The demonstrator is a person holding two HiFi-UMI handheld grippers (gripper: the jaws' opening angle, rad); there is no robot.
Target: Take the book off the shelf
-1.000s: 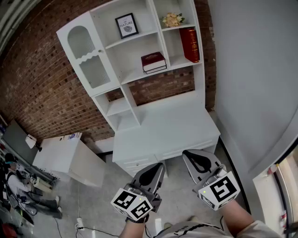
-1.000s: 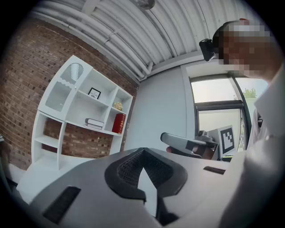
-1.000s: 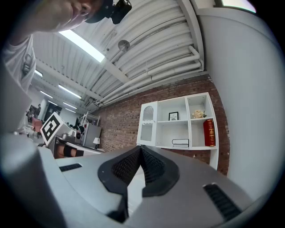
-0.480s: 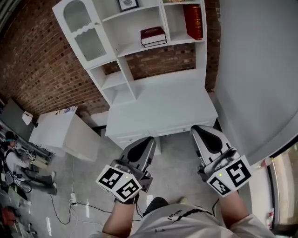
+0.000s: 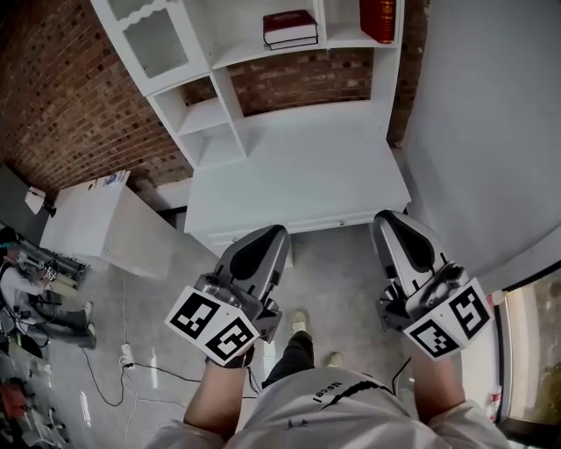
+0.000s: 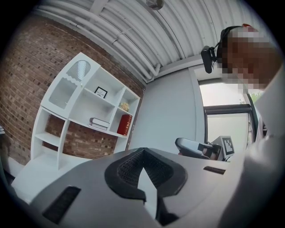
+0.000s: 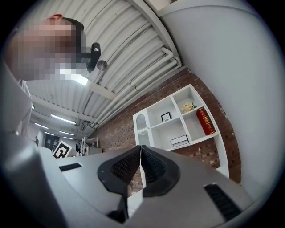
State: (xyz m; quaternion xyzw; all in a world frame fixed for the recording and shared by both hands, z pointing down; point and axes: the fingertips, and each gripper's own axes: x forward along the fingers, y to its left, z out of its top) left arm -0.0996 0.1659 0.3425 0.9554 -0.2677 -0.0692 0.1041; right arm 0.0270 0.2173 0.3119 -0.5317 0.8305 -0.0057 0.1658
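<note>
A white shelf unit [image 5: 206, 114] stands on a white desk [image 5: 298, 180] against a brick wall. On its middle shelf a dark red book [image 5: 290, 28] lies flat. A red book [image 5: 378, 19] stands upright in the right compartment. The lying book [image 6: 99, 123] and the upright red book [image 6: 124, 124] also show in the left gripper view, and again as the lying book [image 7: 180, 140] and the upright red book [image 7: 205, 120] in the right gripper view. My left gripper [image 5: 259, 247] and right gripper [image 5: 402, 238] are both shut and empty, held low in front of the desk, far from the shelf.
A small framed picture [image 6: 101, 92] and flowers [image 6: 124, 106] sit on the upper shelves. A white cabinet [image 5: 105, 228] stands left of the desk, with cables [image 5: 131, 364] on the grey floor. A grey wall [image 5: 491, 131] rises on the right. The person's shoes [image 5: 300, 322] show between the grippers.
The view has tipped downward: the shelf unit has slid toward the top edge and the top shelves have left the head view. Both grippers sit slightly higher in frame, still shut.
</note>
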